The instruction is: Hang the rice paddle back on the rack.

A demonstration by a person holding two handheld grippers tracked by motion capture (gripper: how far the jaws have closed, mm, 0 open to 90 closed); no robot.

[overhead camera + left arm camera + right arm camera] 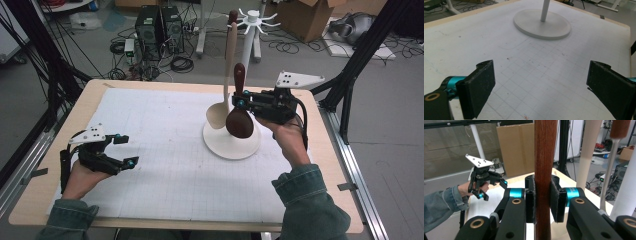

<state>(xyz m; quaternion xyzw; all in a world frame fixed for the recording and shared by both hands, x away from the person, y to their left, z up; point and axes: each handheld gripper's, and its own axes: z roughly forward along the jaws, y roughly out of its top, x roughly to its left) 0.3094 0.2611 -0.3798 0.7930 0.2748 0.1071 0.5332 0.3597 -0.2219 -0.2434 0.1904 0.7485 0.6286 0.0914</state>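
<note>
A wooden table [320, 150] carries a white grid mat [165, 150], and toward the mat's far right corner stands a white rack [248, 45] on a round base [220, 142], with a pale wooden spoon [220, 112] hanging bowl-down beside its pole. The right gripper [241, 99] pinches the handle of a dark wooden spoon [239, 120], held upright with its bowl just above the base. Near the mat's near left edge, the left gripper [125, 150] has its jaws spread wide with nothing between them.

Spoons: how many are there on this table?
2. A dark wooden spoon is clamped in the right gripper above the white stand. A pale spoon hangs just left of it.
</note>
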